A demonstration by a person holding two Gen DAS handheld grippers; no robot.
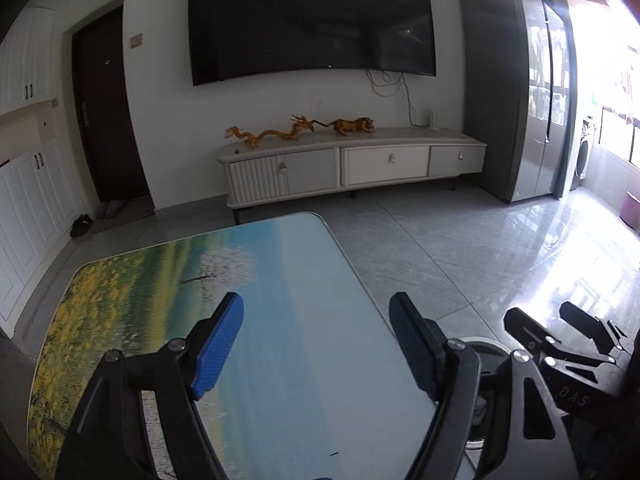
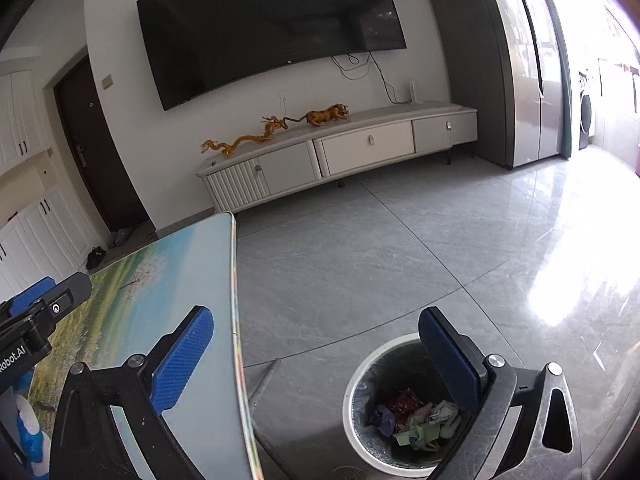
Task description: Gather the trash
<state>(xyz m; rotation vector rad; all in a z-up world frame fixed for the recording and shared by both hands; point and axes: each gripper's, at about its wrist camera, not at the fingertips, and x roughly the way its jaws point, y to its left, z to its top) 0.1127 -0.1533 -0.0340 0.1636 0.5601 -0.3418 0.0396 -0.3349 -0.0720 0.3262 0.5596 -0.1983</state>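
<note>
A round bin with a white rim (image 2: 352, 380) stands on the floor right of the table and holds several crumpled wrappers (image 2: 416, 420), red, green, white and purple. My right gripper (image 2: 316, 332) is open and empty, above the bin and the table's right edge. My left gripper (image 1: 316, 320) is open and empty over the table (image 1: 280, 280), which bears a landscape print. The right gripper (image 1: 560, 324) also shows at the lower right of the left wrist view, and the left gripper (image 2: 44, 300) at the left edge of the right wrist view.
A white TV cabinet (image 1: 352, 160) with golden dragon and tiger figures stands under a wall TV (image 1: 312, 20). A grey fridge (image 1: 520, 92) is at the right, a dark door (image 1: 104, 112) and white cupboards at the left. Grey tiled floor (image 2: 400, 248) lies between.
</note>
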